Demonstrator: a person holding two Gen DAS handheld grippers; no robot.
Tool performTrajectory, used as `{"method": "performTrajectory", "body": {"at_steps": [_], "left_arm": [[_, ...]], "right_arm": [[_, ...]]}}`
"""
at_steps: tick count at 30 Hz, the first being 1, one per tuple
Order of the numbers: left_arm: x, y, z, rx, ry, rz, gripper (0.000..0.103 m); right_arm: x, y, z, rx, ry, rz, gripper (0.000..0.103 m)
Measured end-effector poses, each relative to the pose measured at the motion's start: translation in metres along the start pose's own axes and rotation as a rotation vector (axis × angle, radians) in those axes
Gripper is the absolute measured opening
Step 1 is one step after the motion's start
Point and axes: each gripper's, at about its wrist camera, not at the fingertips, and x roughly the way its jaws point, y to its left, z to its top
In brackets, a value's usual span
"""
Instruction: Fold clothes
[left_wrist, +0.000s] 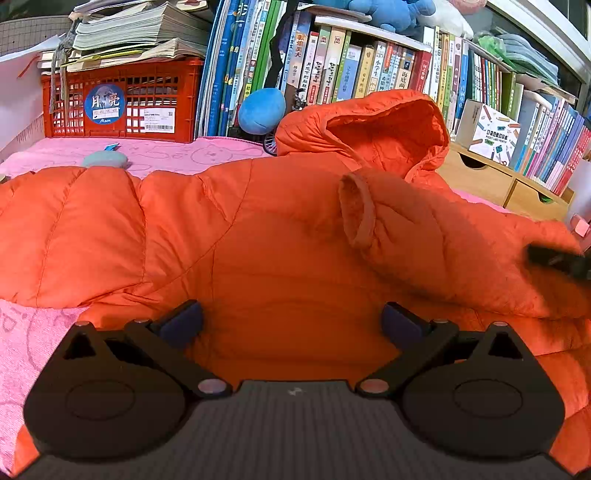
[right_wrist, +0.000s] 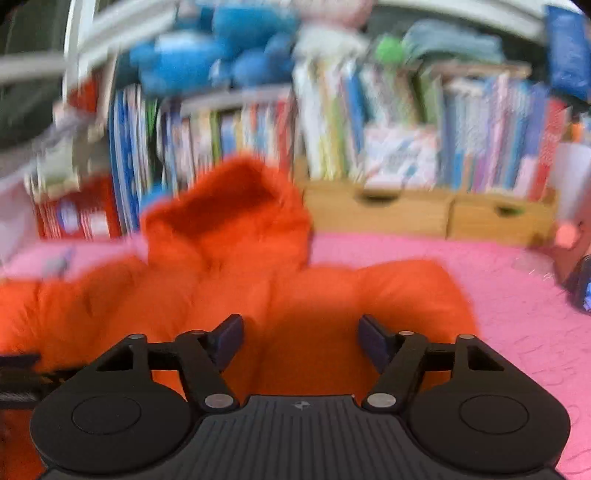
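Note:
An orange hooded puffer jacket (left_wrist: 258, 229) lies spread on a pink blanket (left_wrist: 33, 354). Its hood (left_wrist: 388, 129) stands up at the back. One sleeve is folded across the body, its cuff (left_wrist: 356, 210) pointing left. My left gripper (left_wrist: 291, 325) hovers open over the jacket's near edge, with nothing pinched between its fingers. In the blurred right wrist view my right gripper (right_wrist: 301, 341) is open above the jacket (right_wrist: 229, 288), near its right shoulder. A dark finger of the right gripper (left_wrist: 557, 260) shows at the left wrist view's right edge.
Behind the blanket stand a red crate (left_wrist: 122, 103) stacked with papers, rows of books (left_wrist: 351, 70), a blue plush ball (left_wrist: 260, 110) and wooden drawers (left_wrist: 480, 177). A small grey-green object (left_wrist: 105, 159) lies on the blanket. Bare pink blanket (right_wrist: 517, 314) lies right of the jacket.

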Motion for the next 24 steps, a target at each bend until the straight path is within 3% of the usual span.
{"method": "performTrajectory", "body": {"at_steps": [3,6,9,12,14,21,24], "left_arm": [[-0.005,0.005,0.001,-0.043,-0.031,-0.005,0.098],[-0.028,0.01,0.01,-0.113,-0.141,0.023,0.095],[-0.046,0.0,0.032,-0.061,-0.268,0.044,0.103],[-0.035,-0.011,0.057,-0.003,-0.29,0.092,0.103],[-0.018,-0.018,0.065,0.042,-0.265,0.143,0.103],[0.058,-0.004,0.043,0.122,-0.021,0.274,0.103],[0.062,0.002,0.044,0.101,0.015,0.263,0.103]], "right_arm": [[0.024,0.015,-0.007,-0.005,0.042,0.043,0.066],[0.032,0.021,-0.012,0.011,0.047,0.112,0.068],[0.035,0.025,-0.017,-0.011,0.052,0.115,0.069],[0.037,0.02,-0.017,0.006,0.063,0.129,0.071],[0.04,0.023,-0.016,0.007,0.069,0.133,0.073],[0.032,0.032,-0.015,-0.057,0.031,0.094,0.08],[0.018,0.054,-0.013,-0.265,-0.087,-0.011,0.08]]}}
